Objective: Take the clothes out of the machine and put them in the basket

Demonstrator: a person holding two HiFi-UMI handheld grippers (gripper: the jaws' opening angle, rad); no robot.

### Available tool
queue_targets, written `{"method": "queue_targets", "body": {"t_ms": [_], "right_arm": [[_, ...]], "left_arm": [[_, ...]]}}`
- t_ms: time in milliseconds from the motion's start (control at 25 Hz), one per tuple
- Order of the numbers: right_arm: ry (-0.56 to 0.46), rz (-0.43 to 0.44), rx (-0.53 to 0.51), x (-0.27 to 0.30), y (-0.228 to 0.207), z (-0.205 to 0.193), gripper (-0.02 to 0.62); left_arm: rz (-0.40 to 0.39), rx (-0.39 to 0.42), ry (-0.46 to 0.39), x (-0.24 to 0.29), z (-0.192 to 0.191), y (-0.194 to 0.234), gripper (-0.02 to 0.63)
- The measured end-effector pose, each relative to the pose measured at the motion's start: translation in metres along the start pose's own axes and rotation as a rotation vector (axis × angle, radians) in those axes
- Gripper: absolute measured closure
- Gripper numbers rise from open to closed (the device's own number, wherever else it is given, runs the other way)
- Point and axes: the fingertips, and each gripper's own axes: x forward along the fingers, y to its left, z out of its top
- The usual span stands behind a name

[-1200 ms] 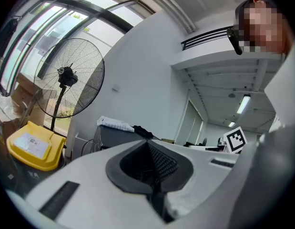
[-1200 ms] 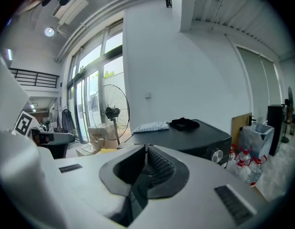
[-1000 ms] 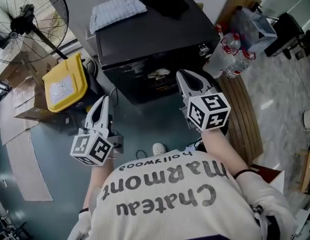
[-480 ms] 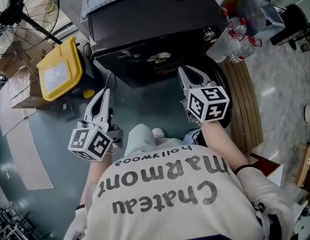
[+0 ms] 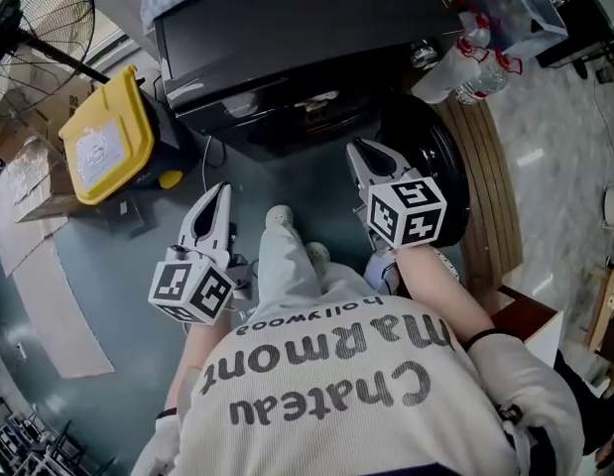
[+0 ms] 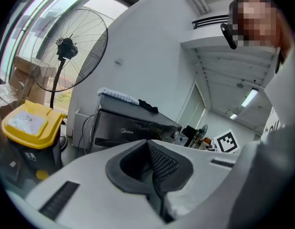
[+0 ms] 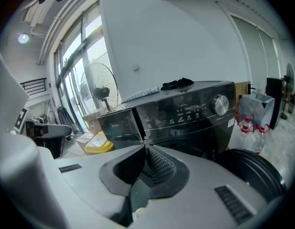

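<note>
Clothes (image 5: 321, 96), probably pale patch in machine (image 5: 287, 28) opening, upper centre, nearer now: I've crouched. My left gripper (image 5: 219, 194), right gripper (image 5: 358, 152) lowered, both closed, empty; reach-in next.

a standing fan (image 5: 34, 28) left, water bottles (image 5: 477, 59) right.

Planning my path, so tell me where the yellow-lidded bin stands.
In the head view the yellow-lidded bin stands at the left, beside the washing machine and near the fan.
</note>
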Motion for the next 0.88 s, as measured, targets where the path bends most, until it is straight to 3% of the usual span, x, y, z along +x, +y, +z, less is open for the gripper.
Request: {"method": "queue_targets", "body": {"t_ms": [200,320,640,880], "right_arm": [[-0.016,0.001,0.027,0.020,-0.005,-0.012,0.555],[-0.022,-0.019,0.052,0.027,-0.010,-0.027,0.555],[-0.002,-0.061,0.098,0.064,-0.031,-0.099,0.555],[-0.037,-0.059,0.105,0.093,-0.055,-0.145,0.555]], "left_arm": [[-0.034,0.016,0.026,0.031,-0.024,0.019,0.598],[-0.068,0.066,0.041,0.053,-0.043,0.026,0.598],[-0.135,0.161,0.133,0.101,-0.132,0.037,0.598],[-0.125,0.138,0.096,0.141,-0.185,0.049,0.598]]}}
